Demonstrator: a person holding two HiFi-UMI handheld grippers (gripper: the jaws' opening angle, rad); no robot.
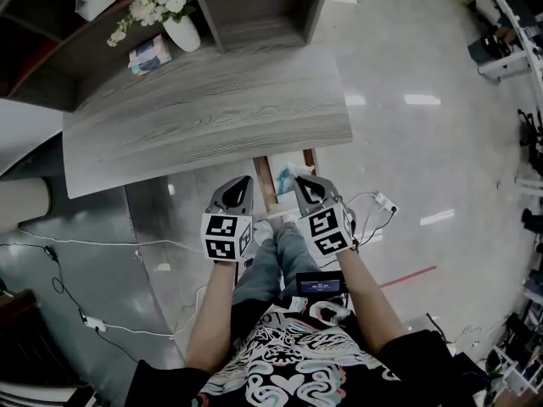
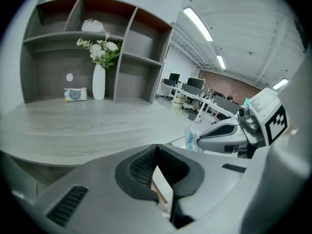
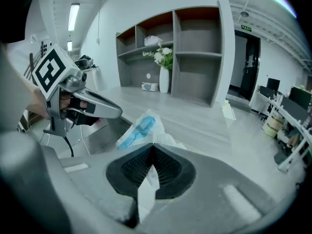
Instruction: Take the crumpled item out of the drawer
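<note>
Crumpled white plastic wrapper with blue print [image 3: 141, 129] sits at the tips of the right gripper [image 3: 152, 145], whose jaws are closed together with a fold of the white film pinched between their black ribbed pads. In the head view the wrapper [image 1: 287, 176] shows over the open wood-edged drawer [image 1: 264, 185], just in front of the near edge of the grey wood-grain tabletop [image 1: 212, 108]; whether it touches the drawer's floor cannot be told. The right gripper [image 1: 303, 183] reaches it from the person's side. The left gripper [image 1: 242, 181] hangs just beside it, to the left of the drawer, apart from the wrapper. In its own view the left gripper [image 2: 156, 146] has its jaws closed tip to tip with nothing between them, and the wrapper [image 2: 191, 135] shows beyond, at the other gripper's nose. At the back of the tabletop a white vase of white flowers [image 1: 182, 30] stands upright beside a small tissue pack [image 1: 150, 55].
</note>
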